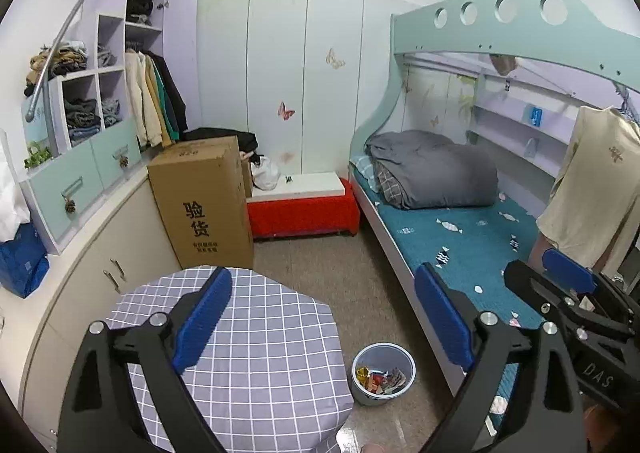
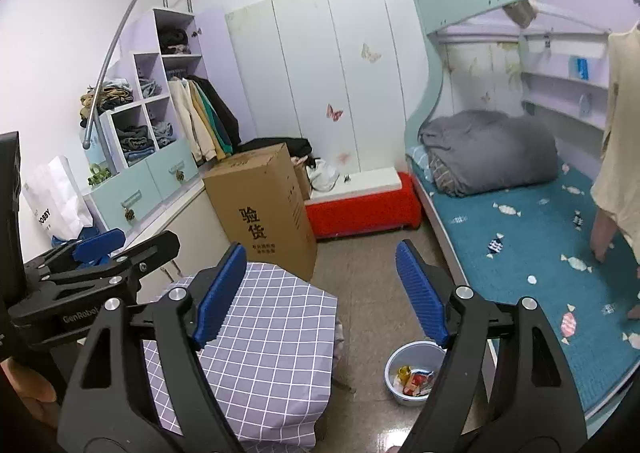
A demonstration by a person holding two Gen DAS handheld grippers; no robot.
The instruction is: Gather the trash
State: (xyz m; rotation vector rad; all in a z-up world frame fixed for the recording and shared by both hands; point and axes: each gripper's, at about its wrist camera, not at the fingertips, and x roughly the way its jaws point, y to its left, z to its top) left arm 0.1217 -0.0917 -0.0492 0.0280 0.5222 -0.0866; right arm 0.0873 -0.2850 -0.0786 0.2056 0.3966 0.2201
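Note:
A pale blue bin (image 1: 372, 397) (image 2: 400, 395) stands on the floor between the cloth-covered table and the bed, with colourful wrappers (image 1: 382, 377) (image 2: 416, 375) inside it. My left gripper (image 1: 324, 317) is open and empty, high above the table and bin. My right gripper (image 2: 320, 293) is also open with nothing between its blue pads. Each gripper shows at the edge of the other's view: the right gripper (image 1: 560, 277) over the bed side, the left gripper (image 2: 104, 249) at the left. Candy shapes dot the blue bed cover (image 2: 520, 253); I cannot tell print from real wrappers.
A table under a grey checked cloth (image 1: 256, 333) fills the near left. Behind it stand a tall cardboard box (image 1: 204, 205) and a red bench (image 1: 304, 213). The bunk bed (image 1: 460, 237) with a grey duvet (image 1: 436, 169) runs along the right. A beige shirt (image 1: 592, 181) hangs there.

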